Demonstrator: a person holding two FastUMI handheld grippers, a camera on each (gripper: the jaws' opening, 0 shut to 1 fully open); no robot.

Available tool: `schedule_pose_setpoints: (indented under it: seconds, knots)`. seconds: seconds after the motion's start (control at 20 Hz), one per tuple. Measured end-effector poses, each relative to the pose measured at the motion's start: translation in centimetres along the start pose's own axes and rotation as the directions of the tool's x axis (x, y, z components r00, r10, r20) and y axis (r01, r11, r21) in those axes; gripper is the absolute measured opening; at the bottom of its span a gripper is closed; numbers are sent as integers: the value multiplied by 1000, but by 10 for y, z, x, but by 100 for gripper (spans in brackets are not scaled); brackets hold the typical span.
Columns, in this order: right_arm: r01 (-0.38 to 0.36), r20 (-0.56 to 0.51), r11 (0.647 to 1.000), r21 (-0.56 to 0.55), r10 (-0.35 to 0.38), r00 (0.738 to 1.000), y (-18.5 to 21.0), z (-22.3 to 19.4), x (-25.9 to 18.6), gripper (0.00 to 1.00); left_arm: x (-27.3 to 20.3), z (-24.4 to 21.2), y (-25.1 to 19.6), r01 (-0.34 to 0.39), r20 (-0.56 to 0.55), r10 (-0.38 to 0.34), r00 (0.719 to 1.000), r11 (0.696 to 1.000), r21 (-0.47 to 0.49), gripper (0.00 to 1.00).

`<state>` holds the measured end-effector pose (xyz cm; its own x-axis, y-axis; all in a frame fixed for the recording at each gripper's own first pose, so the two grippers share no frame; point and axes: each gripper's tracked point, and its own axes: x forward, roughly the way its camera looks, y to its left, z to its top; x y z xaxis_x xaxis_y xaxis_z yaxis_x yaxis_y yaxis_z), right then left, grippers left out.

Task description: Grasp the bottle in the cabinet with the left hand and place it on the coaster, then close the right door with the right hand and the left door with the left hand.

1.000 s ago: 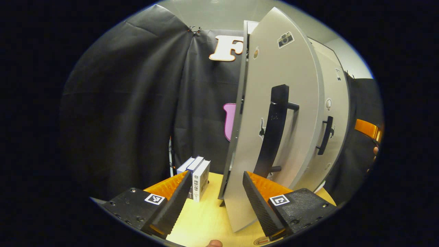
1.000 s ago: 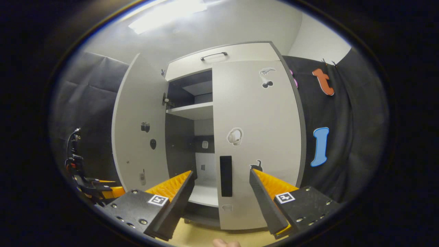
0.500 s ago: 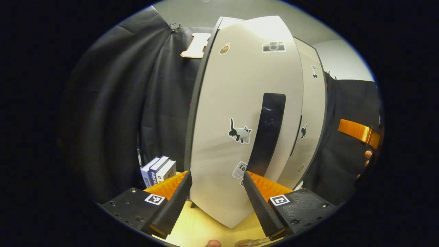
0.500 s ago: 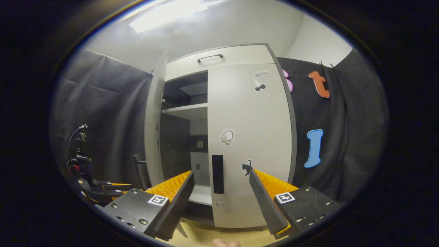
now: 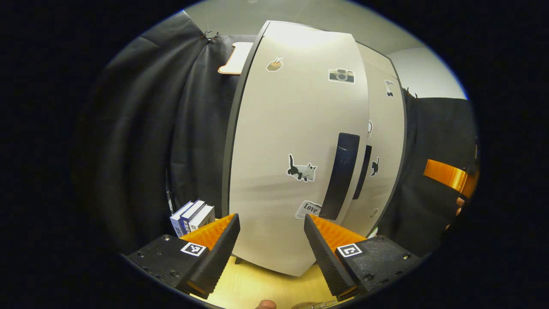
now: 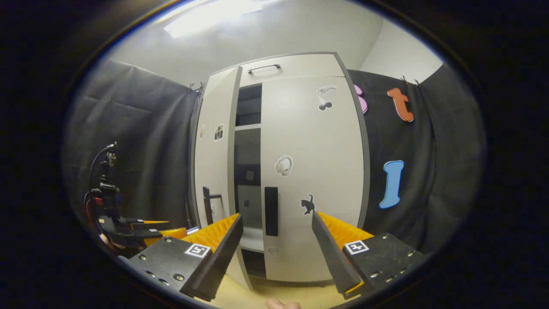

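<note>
The white cabinet's left door, with stickers and a black handle, stands almost shut right in front of my left gripper. That gripper is open and holds nothing; I cannot tell whether its fingertips touch the door. In the right gripper view the right door is shut. The left door is ajar, leaving a narrow gap onto the dark shelves. My right gripper hangs open in front of the cabinet, apart from it. The left gripper shows at the far left, next to the left door.
A few books stand on the wooden table left of the cabinet. The right gripper and the hand holding it appear at the right edge. A sliver of something clear lies at the bottom edge; I cannot tell what it is.
The left door has swung from wide open to nearly shut, with my left gripper following it. The right gripper has stayed open and drifted slightly.
</note>
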<state>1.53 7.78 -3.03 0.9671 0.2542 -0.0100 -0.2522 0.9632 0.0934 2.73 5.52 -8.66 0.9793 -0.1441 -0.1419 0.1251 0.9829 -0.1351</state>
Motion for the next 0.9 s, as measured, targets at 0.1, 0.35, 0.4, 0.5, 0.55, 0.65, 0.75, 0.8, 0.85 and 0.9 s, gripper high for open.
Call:
schedule_pose_setpoints:
  seconds: [0.1,0.35,0.4,0.5,0.55,0.65,0.75,0.8,0.85,0.9]
  knots:
    - [-2,2,1000,-7,2,1000,1,0,-1,98,-1,1,-1,0,3,0,1000,1000,4,95]
    - [-5,5,1000,-13,5,1000,3,0,-3,98,-3,5,-7,7,11,-7,1000,1000,19,95]
    - [-4,4,1000,-13,4,1000,2,0,-4,98,-3,6,-9,9,12,-9,1000,1000,21,95]
    - [-3,4,1000,-11,3,1000,1,0,-7,98,-5,6,-11,14,12,-14,1000,1000,27,95]
    - [-1,4,1000,-10,1,1000,0,0,-8,98,-7,8,-12,16,14,-16,1000,999,30,95]
    - [2,6,1000,-11,-2,1000,-1,1,-11,98,-10,10,-16,18,16,-19,1000,999,35,95]
    - [3,6,1000,-13,-3,1000,-2,2,-13,98,-13,12,-19,19,18,-19,1000,999,37,95]
    - [3,7,1000,-14,-3,1000,-2,2,-15,98,-14,13,-20,20,20,-20,1000,999,37,95]
    - [3,7,1000,-14,-3,1000,-2,3,-19,98,-16,15,-22,22,22,-23,1000,999,36,95]
    - [3,8,1000,-15,-3,1000,-2,3,-20,98,-17,16,-23,23,23,-24,999,999,37,95]
